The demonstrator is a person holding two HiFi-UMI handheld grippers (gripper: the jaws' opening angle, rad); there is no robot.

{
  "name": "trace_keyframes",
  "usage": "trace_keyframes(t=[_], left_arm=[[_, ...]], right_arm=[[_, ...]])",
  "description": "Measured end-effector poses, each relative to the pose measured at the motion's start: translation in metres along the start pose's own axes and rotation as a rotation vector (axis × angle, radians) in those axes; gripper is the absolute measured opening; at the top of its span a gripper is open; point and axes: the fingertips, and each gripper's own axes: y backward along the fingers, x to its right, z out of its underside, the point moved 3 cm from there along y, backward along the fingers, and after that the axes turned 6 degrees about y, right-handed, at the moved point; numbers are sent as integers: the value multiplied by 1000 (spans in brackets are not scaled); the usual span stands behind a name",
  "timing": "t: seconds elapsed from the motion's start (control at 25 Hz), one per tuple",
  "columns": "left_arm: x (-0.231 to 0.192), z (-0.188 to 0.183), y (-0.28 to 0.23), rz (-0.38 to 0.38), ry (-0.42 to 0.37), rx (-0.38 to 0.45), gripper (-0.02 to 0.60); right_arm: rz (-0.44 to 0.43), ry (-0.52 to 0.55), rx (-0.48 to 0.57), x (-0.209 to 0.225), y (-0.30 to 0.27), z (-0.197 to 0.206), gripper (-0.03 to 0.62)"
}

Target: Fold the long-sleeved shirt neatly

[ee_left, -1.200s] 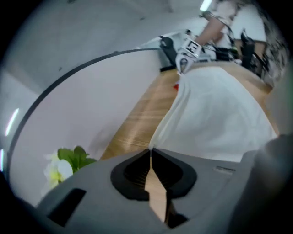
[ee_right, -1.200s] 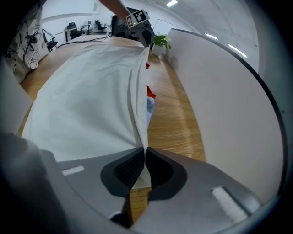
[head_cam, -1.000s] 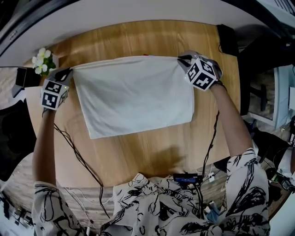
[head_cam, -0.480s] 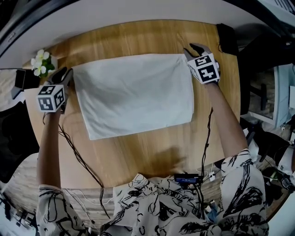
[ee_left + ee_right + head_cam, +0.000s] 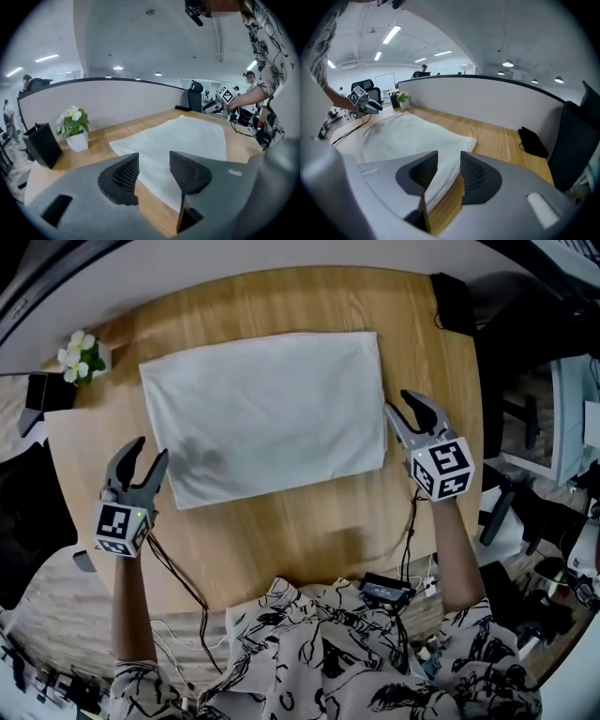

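The white shirt (image 5: 267, 413) lies folded into a flat rectangle on the wooden table (image 5: 309, 540). It also shows ahead of the jaws in the left gripper view (image 5: 187, 136) and the right gripper view (image 5: 408, 133). My left gripper (image 5: 145, 456) hovers off the shirt's near left corner, its jaws opening with nothing between them. My right gripper (image 5: 405, 407) hangs beside the shirt's right edge, jaws opening and empty too. Neither touches the cloth.
A small potted white flower (image 5: 82, 354) and a black box (image 5: 42, 395) stand at the table's far left. A black object (image 5: 455, 304) sits at the far right corner. Cables trail from both grippers over the near edge. A grey partition (image 5: 117, 98) backs the table.
Both grippers let go of the shirt's far corners and drew back toward the near side, rising off the table. Their jaws have spread apart. The shirt stays flat.
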Motion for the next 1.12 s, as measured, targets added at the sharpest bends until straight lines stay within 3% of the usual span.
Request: trace_keyframes(t=[0.24, 0.4, 0.52, 0.68, 0.8, 1.0, 1.12], left_arm=[[42, 82, 41, -65, 134, -106, 186], [62, 115, 52, -95, 230, -152, 186], [69, 125, 49, -100, 286, -151, 174], [73, 129, 44, -101, 320, -153, 132], [74, 129, 46, -93, 329, -146, 25], [72, 140, 52, -132, 384, -164, 25], [72, 141, 53, -133, 374, -165, 25]], right_arm=[[-73, 61, -218, -71, 48, 86, 155], [-79, -90, -270, -86, 55, 126, 166], [-106, -228, -224, -88, 49, 131, 121], [-114, -260, -213, -85, 45, 131, 64], [-109, -292, -213, -86, 47, 133, 29], [-40, -266, -243, -91, 49, 142, 28], [-11, -259, -256, -94, 49, 145, 35]])
